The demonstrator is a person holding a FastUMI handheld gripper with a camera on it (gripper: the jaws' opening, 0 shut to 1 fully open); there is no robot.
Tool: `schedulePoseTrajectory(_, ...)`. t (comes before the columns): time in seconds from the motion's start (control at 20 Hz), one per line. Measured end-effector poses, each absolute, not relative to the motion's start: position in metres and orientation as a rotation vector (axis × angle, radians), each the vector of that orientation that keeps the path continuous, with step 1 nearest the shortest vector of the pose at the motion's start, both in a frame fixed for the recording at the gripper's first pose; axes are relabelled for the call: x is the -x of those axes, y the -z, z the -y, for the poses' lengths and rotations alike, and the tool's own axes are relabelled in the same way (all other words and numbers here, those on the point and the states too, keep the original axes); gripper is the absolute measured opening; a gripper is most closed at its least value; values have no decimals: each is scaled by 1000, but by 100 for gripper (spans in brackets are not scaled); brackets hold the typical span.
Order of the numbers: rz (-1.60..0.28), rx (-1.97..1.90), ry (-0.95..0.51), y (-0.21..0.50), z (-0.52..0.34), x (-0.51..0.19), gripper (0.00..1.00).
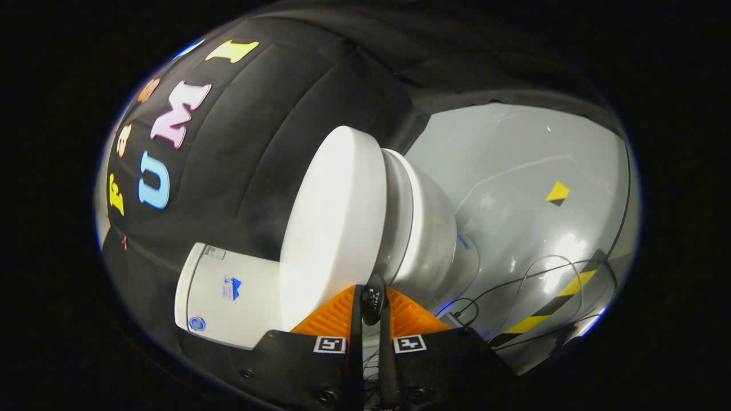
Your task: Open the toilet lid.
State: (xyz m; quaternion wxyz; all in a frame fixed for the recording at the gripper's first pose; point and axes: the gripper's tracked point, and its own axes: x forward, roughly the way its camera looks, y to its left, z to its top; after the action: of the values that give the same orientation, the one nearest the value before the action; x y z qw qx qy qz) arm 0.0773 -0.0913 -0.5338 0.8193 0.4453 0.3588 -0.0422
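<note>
A white toilet stands against the black cloth wall, and my view of it is rolled to one side. Its round lid [334,222] lies down against the seat [400,211], with the bowl [437,240] beyond and the tank [228,297] beside the lid. My gripper [371,299] is at the lid's near edge, where lid and seat meet. Its fingers are drawn close together, and a small dark tab [372,298] fills the narrow gap between the tips. What the tab is fixed to is hidden.
A glossy grey floor [514,171] spreads past the bowl. On it lie thin black cables [531,274], a yellow-and-black striped tape strip [557,299] and a small yellow-and-black marker [557,193]. The black cloth wall [257,142] stands close behind the tank.
</note>
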Motion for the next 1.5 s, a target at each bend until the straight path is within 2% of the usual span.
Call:
schedulePoseTrajectory(0.4,-698,-610,35,455,71,-90,16)
schedulePoseTrajectory(0.75,-591,-398,-73,365,5,-97,15)
schedulePoseTrajectory(1.0,-546,-315,-119,333,-39,-100,14)
schedulePoseTrajectory(1.5,-461,-167,-285,287,-149,-98,16)
